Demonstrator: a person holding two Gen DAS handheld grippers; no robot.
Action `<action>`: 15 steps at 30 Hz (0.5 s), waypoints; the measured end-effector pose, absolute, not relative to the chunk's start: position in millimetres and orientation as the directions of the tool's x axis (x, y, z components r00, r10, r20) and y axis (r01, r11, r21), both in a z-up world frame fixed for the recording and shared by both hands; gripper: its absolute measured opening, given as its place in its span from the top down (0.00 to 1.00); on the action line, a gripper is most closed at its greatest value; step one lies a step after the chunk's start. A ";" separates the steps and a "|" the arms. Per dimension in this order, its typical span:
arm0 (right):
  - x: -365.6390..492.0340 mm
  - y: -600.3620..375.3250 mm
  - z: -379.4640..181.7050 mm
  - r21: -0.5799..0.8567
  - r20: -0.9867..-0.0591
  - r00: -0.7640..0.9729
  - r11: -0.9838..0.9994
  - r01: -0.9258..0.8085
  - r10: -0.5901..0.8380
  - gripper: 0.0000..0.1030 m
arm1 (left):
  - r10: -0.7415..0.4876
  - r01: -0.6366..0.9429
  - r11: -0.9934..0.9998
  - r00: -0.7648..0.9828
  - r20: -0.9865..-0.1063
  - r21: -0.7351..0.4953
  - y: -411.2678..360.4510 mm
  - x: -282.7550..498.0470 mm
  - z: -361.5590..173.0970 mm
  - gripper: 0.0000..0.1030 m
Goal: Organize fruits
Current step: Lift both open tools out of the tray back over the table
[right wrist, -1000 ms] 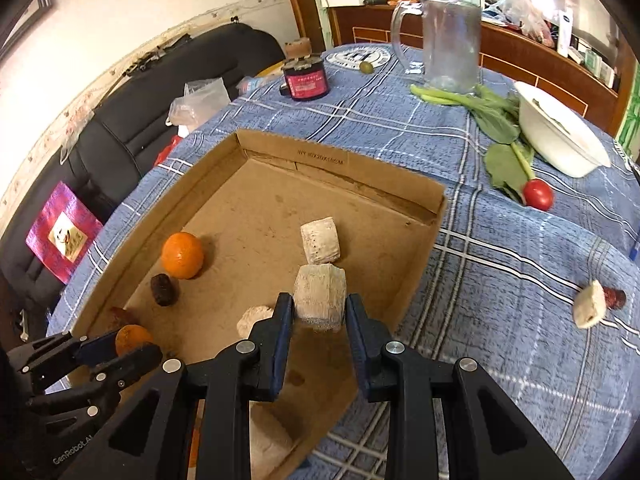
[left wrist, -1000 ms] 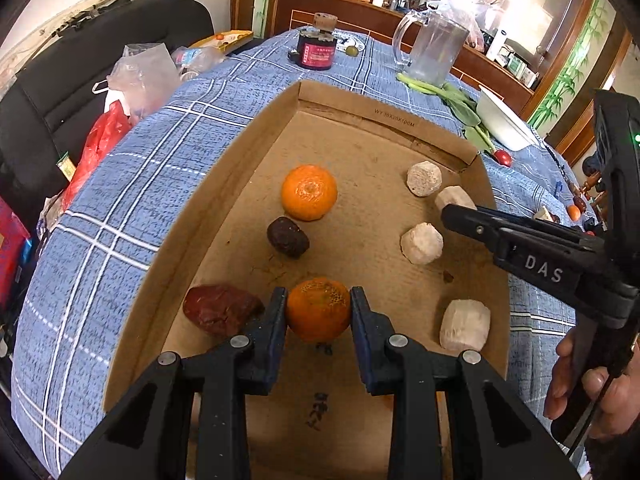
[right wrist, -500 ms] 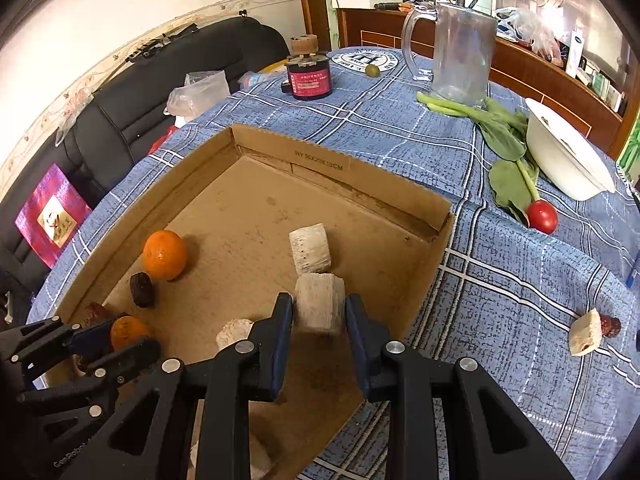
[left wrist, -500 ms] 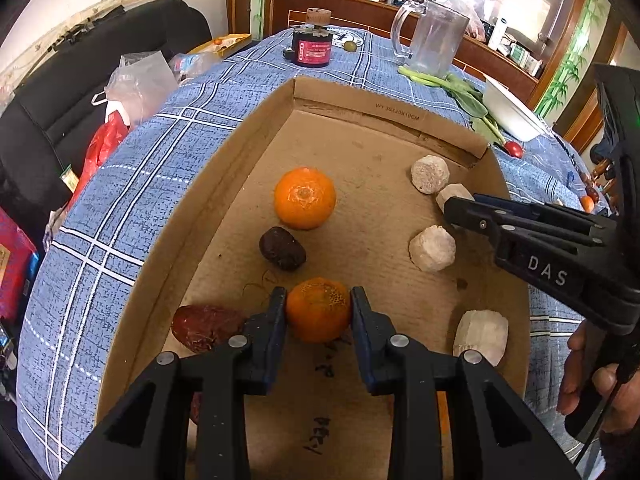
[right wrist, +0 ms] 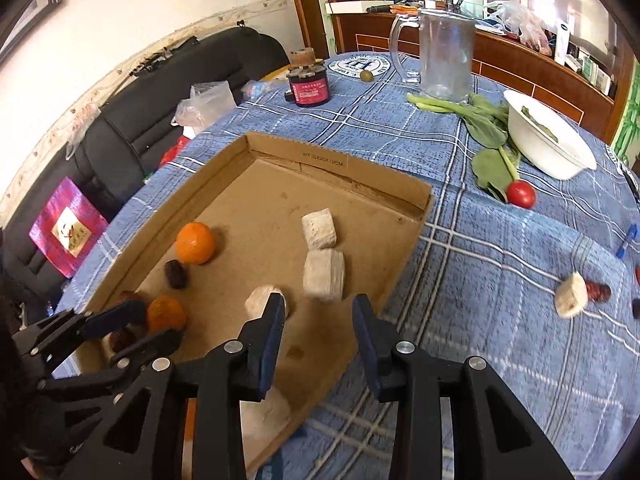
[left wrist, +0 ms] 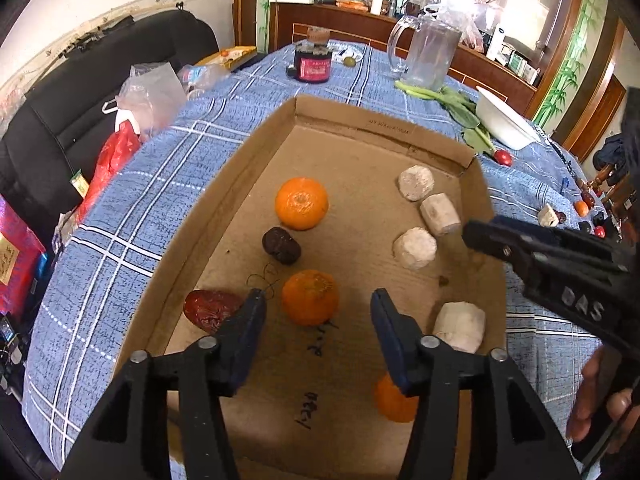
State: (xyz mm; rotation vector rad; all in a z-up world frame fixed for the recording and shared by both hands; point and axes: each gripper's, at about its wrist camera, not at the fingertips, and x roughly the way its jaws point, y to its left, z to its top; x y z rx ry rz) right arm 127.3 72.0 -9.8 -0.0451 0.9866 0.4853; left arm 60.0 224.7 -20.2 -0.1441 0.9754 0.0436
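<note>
Fruits mostly sorted in cardboard tray [left wrist: 256, 184]: oranges [left wrist: 310, 297] and dark dates [left wrist: 281, 245] along left edge, white chunks [left wrist: 415, 242] along right edge; left gripper [left wrist: 318, 312] and right gripper [right wrist: 318, 322] both spread wide, holding nothing; stray white chunk [right wrist: 571, 300] and tomato [right wrist: 520, 194] left on tablecloth [right wrist: 500, 264].
</note>
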 end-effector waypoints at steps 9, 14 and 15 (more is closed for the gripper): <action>88.2 17.4 7.9 0.200 -0.793 0.495 0.918 -0.341 0.356 0.38 | -0.034 -0.061 0.994 0.606 -0.795 -0.089 190.3 48.2 0.7 0.34; 71.8 -30.1 5.2 0.212 -0.797 0.508 0.939 -0.272 0.327 0.38 | -0.048 -0.030 0.996 0.606 -0.794 -0.083 162.5 46.1 5.6 0.32; 68.0 -44.7 3.2 0.211 -0.799 0.513 0.945 -0.248 0.313 0.38 | -0.053 -0.019 0.997 0.605 -0.794 -0.081 153.7 46.3 6.3 0.32</action>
